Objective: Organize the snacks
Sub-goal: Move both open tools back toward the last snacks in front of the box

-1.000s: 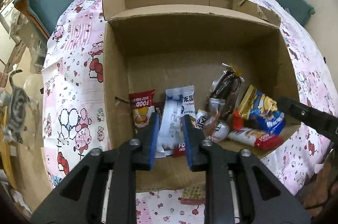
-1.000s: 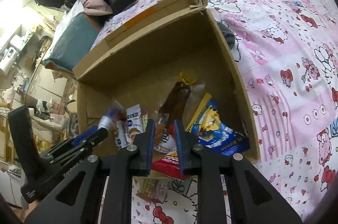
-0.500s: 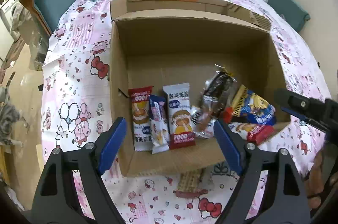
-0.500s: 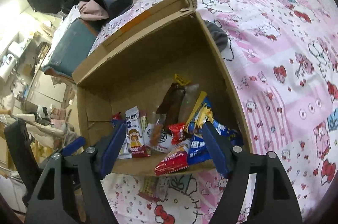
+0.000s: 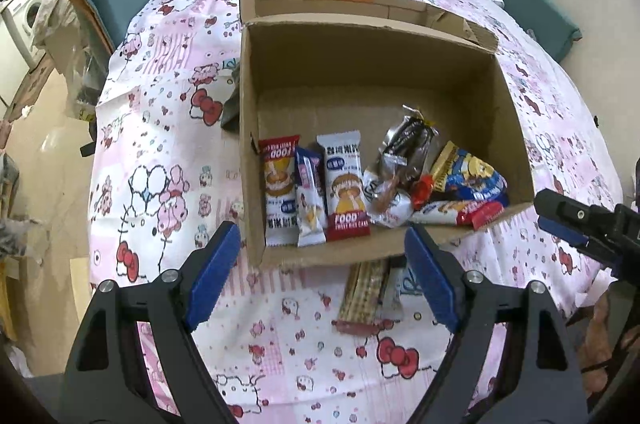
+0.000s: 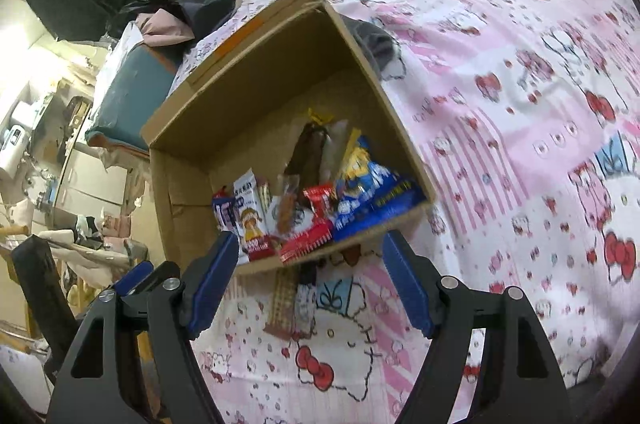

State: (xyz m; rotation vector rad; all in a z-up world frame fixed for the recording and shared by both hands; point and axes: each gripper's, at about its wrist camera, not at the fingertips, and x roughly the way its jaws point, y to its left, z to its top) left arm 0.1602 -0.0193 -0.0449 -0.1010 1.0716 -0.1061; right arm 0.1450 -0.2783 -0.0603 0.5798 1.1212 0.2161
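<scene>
Both jaws now spread wide: left gripper [image 5: 322, 266] and right gripper [image 6: 308, 278] have backed out of the cardboard box [image 5: 372, 252], packets released inside (wafer packet [image 5: 362, 298] at lower centre likely next).

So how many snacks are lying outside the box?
2 that I can see: a wafer bar on the bedsheet just in front of the box, and a whitish packet right beside it. Others may be hidden.

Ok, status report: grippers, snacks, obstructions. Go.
Left hand-held gripper open, empty. Right hand-held gripper open, empty. Snack packets lined up in cardboard box; wafer packet on bedsheet outside the box. Nothing blocking it.
</scene>
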